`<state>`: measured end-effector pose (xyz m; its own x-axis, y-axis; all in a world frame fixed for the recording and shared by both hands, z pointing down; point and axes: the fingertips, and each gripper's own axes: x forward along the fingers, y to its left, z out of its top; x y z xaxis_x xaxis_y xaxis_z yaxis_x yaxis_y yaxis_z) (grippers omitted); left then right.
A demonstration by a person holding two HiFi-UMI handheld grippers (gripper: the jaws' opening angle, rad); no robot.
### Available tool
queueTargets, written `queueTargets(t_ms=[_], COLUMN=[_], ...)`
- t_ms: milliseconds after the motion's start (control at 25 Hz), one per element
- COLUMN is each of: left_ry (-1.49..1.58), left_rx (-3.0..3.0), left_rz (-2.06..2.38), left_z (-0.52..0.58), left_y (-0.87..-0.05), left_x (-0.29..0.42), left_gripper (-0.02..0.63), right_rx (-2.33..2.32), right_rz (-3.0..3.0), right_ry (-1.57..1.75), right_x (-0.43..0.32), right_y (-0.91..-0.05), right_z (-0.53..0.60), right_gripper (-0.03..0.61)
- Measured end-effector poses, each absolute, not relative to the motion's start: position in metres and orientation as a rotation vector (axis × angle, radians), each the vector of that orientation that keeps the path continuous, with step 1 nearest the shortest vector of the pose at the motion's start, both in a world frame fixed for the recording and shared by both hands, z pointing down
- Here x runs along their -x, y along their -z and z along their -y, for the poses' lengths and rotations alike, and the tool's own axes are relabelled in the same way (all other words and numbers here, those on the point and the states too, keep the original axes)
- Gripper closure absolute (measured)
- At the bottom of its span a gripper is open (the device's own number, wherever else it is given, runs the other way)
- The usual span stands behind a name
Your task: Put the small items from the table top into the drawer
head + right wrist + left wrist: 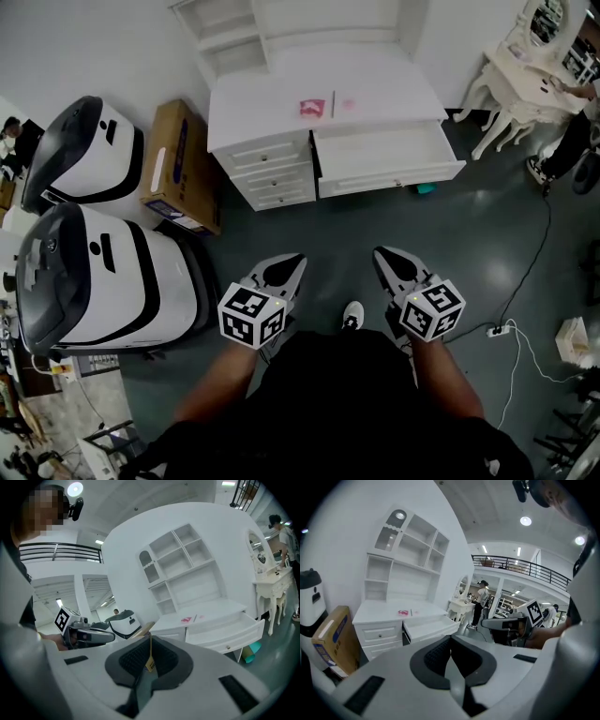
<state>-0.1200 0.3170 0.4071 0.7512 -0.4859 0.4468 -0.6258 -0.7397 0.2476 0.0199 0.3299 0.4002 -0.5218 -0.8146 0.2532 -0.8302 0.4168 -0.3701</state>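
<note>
The left gripper (289,265) is holding its jaws together, empty; the right gripper (387,256) is pinching a yellow tag (150,664). At twelve o'clock the drawer (392,177) is standing open, with pink items (313,108) lying on the table top (272,103).

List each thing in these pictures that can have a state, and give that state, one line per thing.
Large drawer: pulled open, looks empty.
Small drawers: all three closed.
Pink items: lying on the table, not in a drawer.
Left gripper: fingers shut, nothing held.
Right gripper: fingers shut on a small yellow tag.
</note>
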Motion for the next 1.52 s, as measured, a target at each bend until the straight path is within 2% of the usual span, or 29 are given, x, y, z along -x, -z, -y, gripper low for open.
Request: queueTargets(t_ms=[560,1120,1520], left_ry=[-0.529,-0.558,-0.566], left_rx=[-2.479,-2.471,-2.521], left_rz=[0.994,0.932,0.852], left_z=[-0.260,-0.206,-0.115], left_y=[-0.414,-0.430,-0.428], left_x=[0.061,0.037,0.025], left_gripper=[0.603,0.603,0.603], right_rx=[-1.344,-1.383,-1.452], right_rz=[2.658,2.618,2.558], right_ry=[-0.757,-0.805,-0.818], right_x=[-0.084,-0.106,-0.108], right_y=[-0.418,-0.437,-0.440], right_z=[-0.260,-0.215,-0.135], right_gripper=[0.549,0.549,0.549])
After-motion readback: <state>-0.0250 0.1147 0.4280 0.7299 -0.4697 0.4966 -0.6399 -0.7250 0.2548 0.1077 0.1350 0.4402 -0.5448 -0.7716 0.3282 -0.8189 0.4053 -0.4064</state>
